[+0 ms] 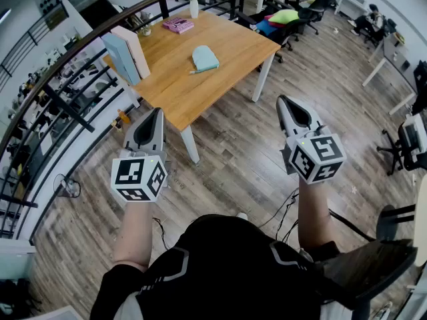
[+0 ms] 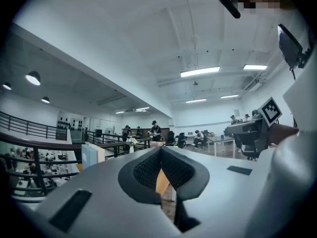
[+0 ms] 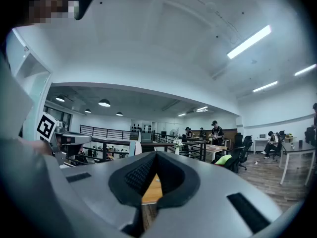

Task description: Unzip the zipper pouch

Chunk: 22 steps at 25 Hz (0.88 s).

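Dark-clothed shoulders of the person (image 1: 220,272) fill the bottom of the head view, and two bare forearms are stretched up-frame from them. Each forearm ends in a gripper held level over the wooden floor (image 1: 233,152). The left gripper (image 1: 158,112) is seen at left centre and the right gripper (image 1: 281,101) at right centre, each with its marker cube towards the camera.

In the left gripper view the fingers (image 2: 147,171) are clenched, tips pressed together, with only a sliver of table and floor seen through the hollow behind the tips. The same is shown in the right gripper view, where the fingers (image 3: 132,176) are closed tip to tip on themselves.

The zipper pouch (image 1: 204,58), pale blue, lies flat on the wooden table (image 1: 233,42) in the upper centre of the head view, well apart from both grippers. Whether its zip is closed cannot be made out.

On the same table a pink book-like item (image 1: 178,24) and a white vase (image 1: 193,7) with pale flowers are set near the far edge. Two upright slabs (image 1: 127,53), pale blue and cream, stand at its left edge beside a dark railing (image 1: 67,52). A black office chair (image 1: 373,262) is seen at the lower right
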{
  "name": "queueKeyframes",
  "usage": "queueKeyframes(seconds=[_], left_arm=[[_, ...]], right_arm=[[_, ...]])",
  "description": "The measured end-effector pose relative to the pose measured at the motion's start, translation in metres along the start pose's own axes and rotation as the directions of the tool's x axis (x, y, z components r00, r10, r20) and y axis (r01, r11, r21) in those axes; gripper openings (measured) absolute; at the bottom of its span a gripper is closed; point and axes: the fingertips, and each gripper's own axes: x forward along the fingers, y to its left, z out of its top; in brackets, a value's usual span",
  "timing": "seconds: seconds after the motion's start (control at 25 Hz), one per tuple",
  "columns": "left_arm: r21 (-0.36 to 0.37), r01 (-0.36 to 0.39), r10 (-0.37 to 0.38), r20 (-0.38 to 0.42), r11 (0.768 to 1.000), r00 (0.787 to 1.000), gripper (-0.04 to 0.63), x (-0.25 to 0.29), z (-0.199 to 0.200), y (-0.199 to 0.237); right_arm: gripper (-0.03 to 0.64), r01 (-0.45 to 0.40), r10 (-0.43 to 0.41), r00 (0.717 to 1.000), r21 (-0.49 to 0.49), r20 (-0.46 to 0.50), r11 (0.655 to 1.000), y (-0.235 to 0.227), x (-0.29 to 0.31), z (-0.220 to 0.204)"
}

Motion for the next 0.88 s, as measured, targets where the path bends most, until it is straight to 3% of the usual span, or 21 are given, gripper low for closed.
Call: queueKeyframes(seconds=[0.88], left_arm=[[0.019, 0.0, 0.0, -0.01, 1.0, 1.0, 0.029, 0.003, -0.004, -0.012]], right_arm=[[0.01, -0.005, 0.004, 1.0, 0.017, 0.018, 1.0, -0.007, -0.01, 0.001]])
